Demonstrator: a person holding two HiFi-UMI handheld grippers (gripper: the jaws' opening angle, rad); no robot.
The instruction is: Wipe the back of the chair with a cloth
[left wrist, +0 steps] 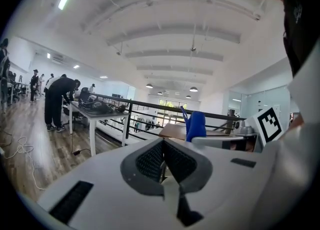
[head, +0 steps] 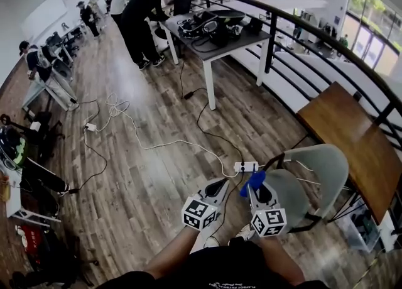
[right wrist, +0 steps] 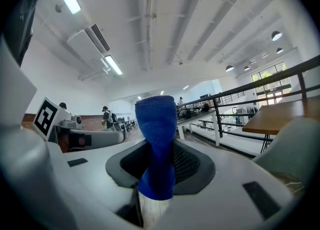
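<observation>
I hold both grippers low in front of me, side by side over the wooden floor [head: 144,174]. My right gripper [head: 256,188] is clamped on the blue cloth [head: 252,182]. In the right gripper view the cloth [right wrist: 157,139] stands up in a folded strip from between the jaws of that gripper [right wrist: 159,166]. My left gripper [head: 217,187] carries nothing: in the left gripper view its jaws [left wrist: 163,150] are pressed together with only a thin seam between them.

The grey chair [head: 317,178] stands just to the right of my right gripper, its seat toward me and its curved back on the far side. The cloth is at the near left edge of the seat, apart from the back. A brown worktop [head: 352,137] sits behind the chair, along the black railing [head: 301,24]. A white power strip [head: 246,167] lies on the floor just beyond the grippers. Farther off, people [head: 141,24] stand by a white desk [head: 217,46] covered with equipment.
</observation>
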